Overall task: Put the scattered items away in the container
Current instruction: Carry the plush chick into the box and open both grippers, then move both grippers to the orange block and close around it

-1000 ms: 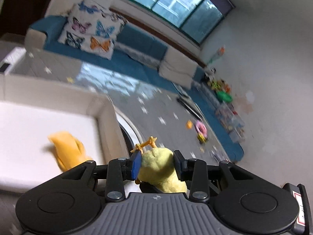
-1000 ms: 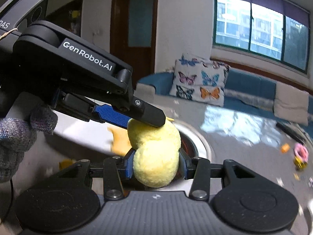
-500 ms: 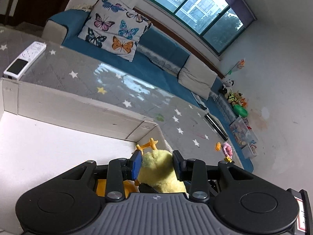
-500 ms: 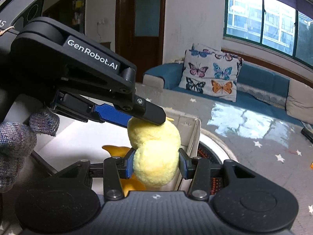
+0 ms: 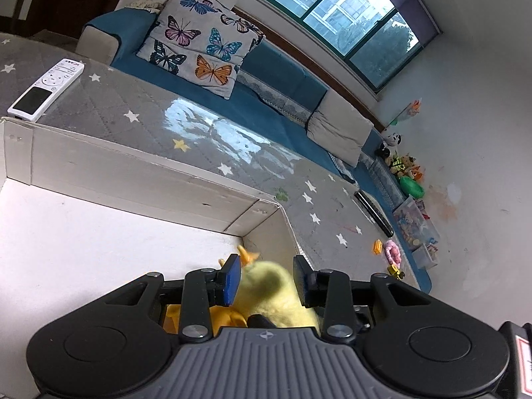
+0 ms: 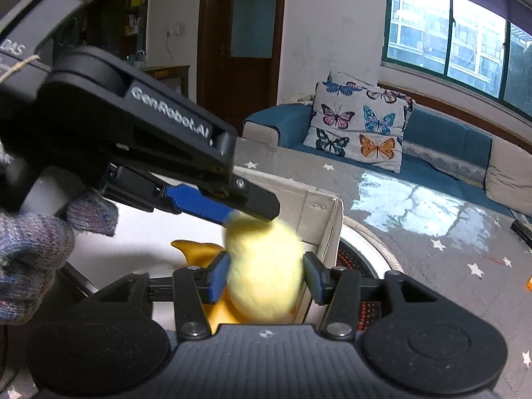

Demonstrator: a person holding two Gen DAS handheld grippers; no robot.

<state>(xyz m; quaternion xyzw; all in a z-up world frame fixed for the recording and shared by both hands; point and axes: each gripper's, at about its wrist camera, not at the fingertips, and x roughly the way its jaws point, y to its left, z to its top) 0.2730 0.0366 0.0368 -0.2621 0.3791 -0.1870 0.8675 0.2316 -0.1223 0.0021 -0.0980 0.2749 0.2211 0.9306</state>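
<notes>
Plush duck – blurred, above white box | left gripper apparently spread beside it | right gripper – jaws wide, loose

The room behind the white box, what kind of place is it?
Most likely a home living room used as a play area: a blue sofa with a butterfly cushion, a grey star-patterned floor mat, and toys piled by the wall.

Plush toy inside box near its corner; remote on mat behind box.
</notes>
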